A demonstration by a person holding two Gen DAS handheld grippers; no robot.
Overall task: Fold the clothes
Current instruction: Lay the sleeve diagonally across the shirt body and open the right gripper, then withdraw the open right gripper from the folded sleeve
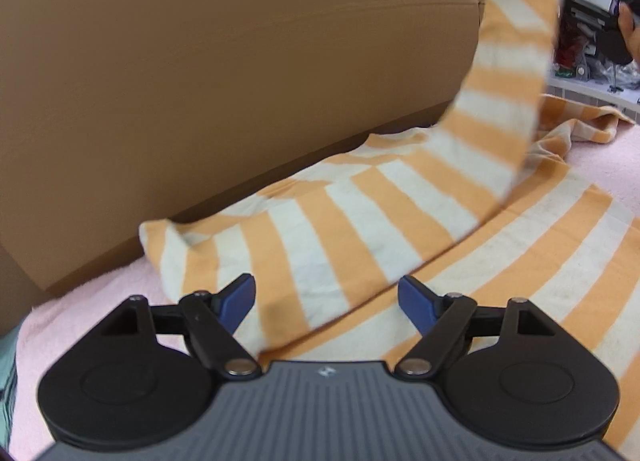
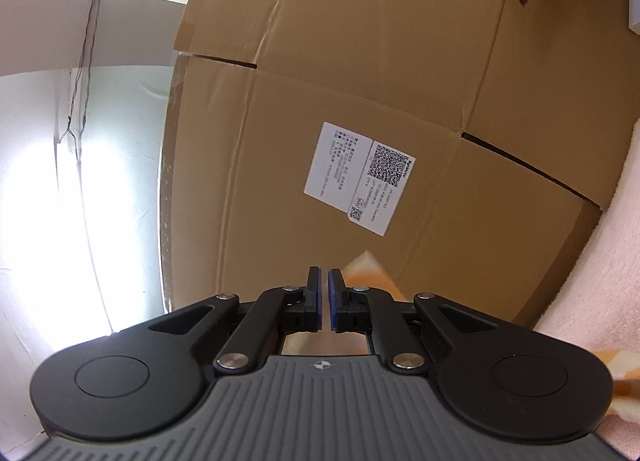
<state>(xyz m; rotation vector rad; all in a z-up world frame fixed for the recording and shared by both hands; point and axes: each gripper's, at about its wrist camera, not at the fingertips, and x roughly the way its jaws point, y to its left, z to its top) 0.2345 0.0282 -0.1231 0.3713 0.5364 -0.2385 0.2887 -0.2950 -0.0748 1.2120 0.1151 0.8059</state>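
Pale pink terry cloth [image 1: 608, 165] covers the work surface, with 2 large brown cardboard boxes [image 2: 400, 81] standing closed along its far side; tape seals the flaps, a white printed label [image 2: 360, 177] is stuck on 1 box, and nothing of their contents shows. An orange-and-cream striped knit garment [image 1: 520, 253] lies spread on the cloth beside the boxes. The left gripper [image 1: 327, 303] hovers low over it, jaws wide apart, holding nothing. The right gripper [image 2: 324, 297], tilted upward, has its blue pads nearly together, pinching the garment's sleeve [image 1: 504, 101], which rises from the fabric.
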